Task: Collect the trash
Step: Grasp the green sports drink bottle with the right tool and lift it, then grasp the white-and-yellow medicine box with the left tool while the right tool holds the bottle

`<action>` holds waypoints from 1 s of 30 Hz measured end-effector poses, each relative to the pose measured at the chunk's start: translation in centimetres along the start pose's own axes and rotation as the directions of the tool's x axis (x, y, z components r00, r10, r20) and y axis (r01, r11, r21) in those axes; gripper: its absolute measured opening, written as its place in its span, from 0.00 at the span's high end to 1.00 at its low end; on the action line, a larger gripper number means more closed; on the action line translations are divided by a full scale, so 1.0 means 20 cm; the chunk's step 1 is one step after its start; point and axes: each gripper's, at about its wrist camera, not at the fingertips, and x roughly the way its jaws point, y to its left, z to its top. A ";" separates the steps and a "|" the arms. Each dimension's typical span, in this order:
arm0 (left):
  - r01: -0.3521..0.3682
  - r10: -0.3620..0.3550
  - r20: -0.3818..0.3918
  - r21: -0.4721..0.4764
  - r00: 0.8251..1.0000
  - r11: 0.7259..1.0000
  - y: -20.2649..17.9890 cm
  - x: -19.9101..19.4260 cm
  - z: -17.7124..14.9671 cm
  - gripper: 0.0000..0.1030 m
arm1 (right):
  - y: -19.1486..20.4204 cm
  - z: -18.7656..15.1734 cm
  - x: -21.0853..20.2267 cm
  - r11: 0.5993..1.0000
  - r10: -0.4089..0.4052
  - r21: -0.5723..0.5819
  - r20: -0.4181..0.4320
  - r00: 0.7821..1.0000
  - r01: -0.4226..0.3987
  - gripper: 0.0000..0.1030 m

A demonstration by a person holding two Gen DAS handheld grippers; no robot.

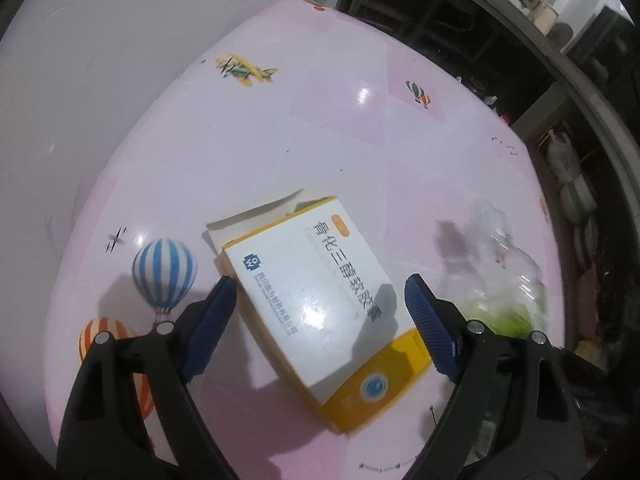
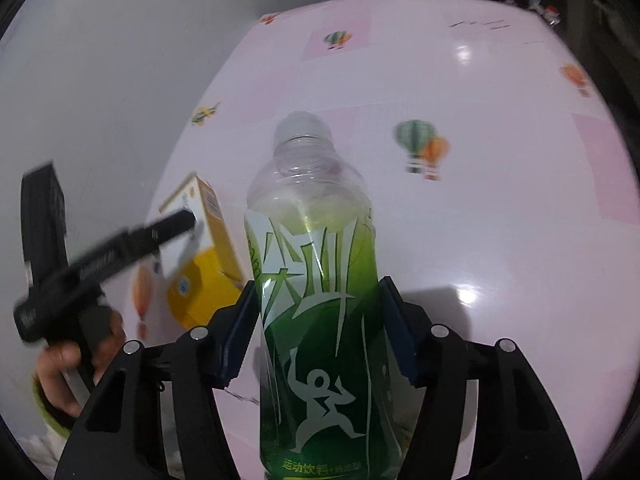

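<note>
So far nothing looks collected: both pieces of trash sit on the pink bench [image 1: 360, 128], and we see no bin or bag in either view.

Our left hand-held gripper [image 1: 320, 300] is spread wide over the white and yellow medicine box [image 1: 320, 292], which lies flat between its blue pads [image 1: 428, 320] with its end flap open on the far side. The left pad seems at the box's edge and the right one apart from it, so we judge it not yet gripped.

Our right hand-held gripper [image 2: 316, 312] has the green sports-drink bottle [image 2: 316, 280] between its jaws, cap pointing away from us. The pads sit against the bottle's sides at the label, so we read this as a grip, though motion blur leaves the contact a little uncertain.

From the right gripper, the box lies off to the left, with the other gripper and the person's hand [image 2: 60, 364] above it. From the left gripper, the blurred bottle is just to the right.

Left to do, in our judgement: close on the box, lift both, find a bin. The two grippers work close together and could bump.
</note>
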 end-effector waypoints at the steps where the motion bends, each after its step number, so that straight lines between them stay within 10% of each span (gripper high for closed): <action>1: -0.013 0.013 0.004 0.012 1.000 1.000 -0.02 0.01 0.00 0.20 | -0.03 -0.02 -0.03 1.000 -0.016 0.003 0.007 1.000 0.016 0.43; 10: -0.036 0.033 0.020 0.206 0.999 0.978 -0.26 0.09 -0.05 0.20 | -0.25 -0.22 -0.23 0.988 -0.149 0.058 0.077 0.986 0.145 0.43; 22: 0.070 -0.042 -0.065 0.522 0.997 0.850 -0.62 0.06 -0.43 0.25 | -0.43 -0.40 -0.36 0.976 -0.165 0.157 0.088 0.982 0.150 0.43; 30: 0.065 -0.025 -0.080 0.561 0.996 0.825 -0.62 0.03 -0.50 0.25 | -0.45 -0.34 -0.29 0.976 -0.163 0.155 0.056 0.985 0.153 0.36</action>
